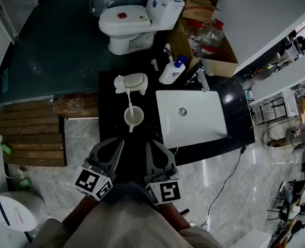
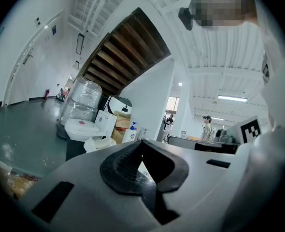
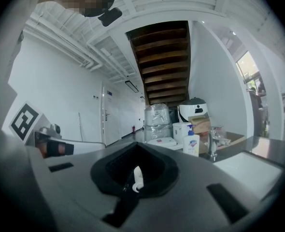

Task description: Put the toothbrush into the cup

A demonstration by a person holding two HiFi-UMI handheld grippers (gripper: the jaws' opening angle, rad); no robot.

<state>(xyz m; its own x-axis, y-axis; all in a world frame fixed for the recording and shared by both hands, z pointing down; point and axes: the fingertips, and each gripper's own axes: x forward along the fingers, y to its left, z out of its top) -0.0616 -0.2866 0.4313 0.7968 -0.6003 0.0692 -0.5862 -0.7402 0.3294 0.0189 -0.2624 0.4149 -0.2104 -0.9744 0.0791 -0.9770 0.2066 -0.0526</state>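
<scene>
Black stone counter (image 1: 116, 133) carries a white sink (image 1: 191, 119) on our right, with a faucet (image 1: 202, 79) and a soap bottle (image 1: 171, 71) behind it. Beyond the counter stands a toilet (image 1: 132, 22), beside a cardboard box (image 1: 204, 35). We see the cup (image 1: 134, 117) left of the sink, with the toothbrush (image 1: 129, 98) standing in it. Its upper end leans toward a white dish (image 1: 131, 81) just behind. Our left gripper (image 1: 119, 143) and right gripper (image 1: 149, 144) hover side by side at the near edge of the counter, apart from the cup. In the left gripper view the left gripper (image 2: 143, 175) has its jaws pressed together on nothing. In the right gripper view the right gripper (image 3: 132, 191) is likewise closed and empty. A small white shape shows through its notch, and we cannot tell what that shape is.
</scene>
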